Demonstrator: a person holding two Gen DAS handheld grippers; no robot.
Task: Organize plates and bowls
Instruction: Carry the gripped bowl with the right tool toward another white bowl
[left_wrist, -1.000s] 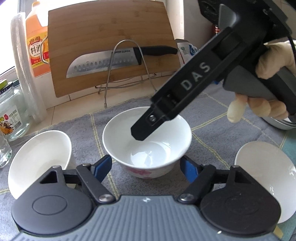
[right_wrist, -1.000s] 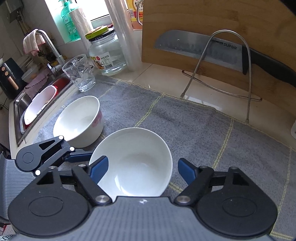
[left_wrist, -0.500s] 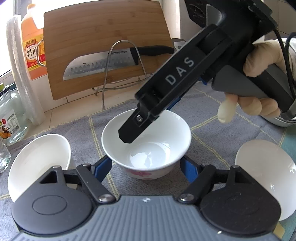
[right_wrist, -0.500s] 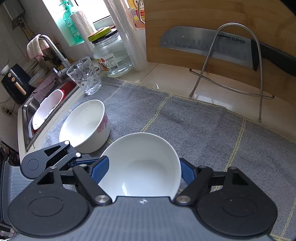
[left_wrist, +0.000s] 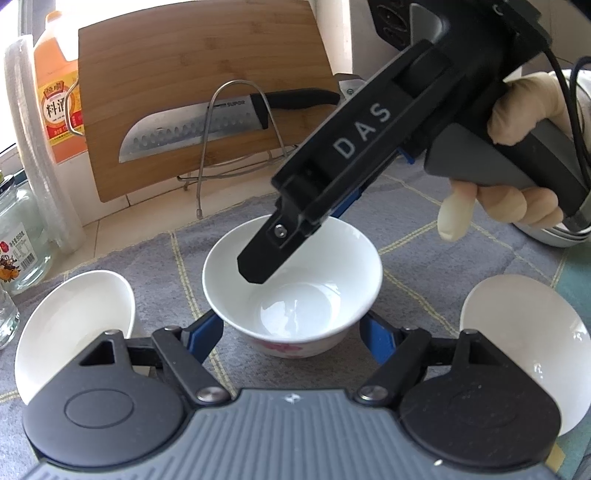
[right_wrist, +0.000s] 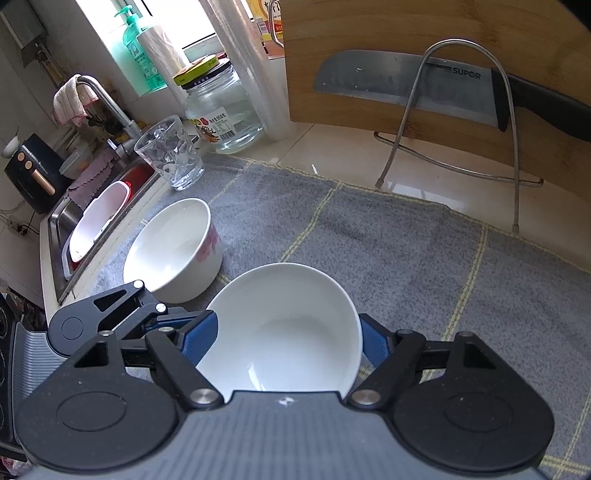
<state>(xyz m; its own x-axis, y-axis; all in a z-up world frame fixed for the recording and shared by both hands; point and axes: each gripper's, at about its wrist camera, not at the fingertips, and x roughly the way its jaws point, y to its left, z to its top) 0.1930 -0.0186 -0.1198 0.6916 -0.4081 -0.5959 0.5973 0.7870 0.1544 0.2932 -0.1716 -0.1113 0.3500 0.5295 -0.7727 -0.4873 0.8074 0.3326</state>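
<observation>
You've got the left gripper (left_wrist: 291, 332) clamped on the flowered bowl (left_wrist: 291, 291) and the right gripper (right_wrist: 288, 343) clamped on a plain white bowl (right_wrist: 284, 325), both over the grey mat (right_wrist: 369, 236), nothing stacked yet.

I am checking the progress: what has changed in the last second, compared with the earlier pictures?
The right gripper moved closer over the centre bowl, whose rim now reaches both its fingers; a grip I cannot confirm. Nothing was let go. The left gripper flanks that bowl as before; the side bowl and knife stayed.
</observation>
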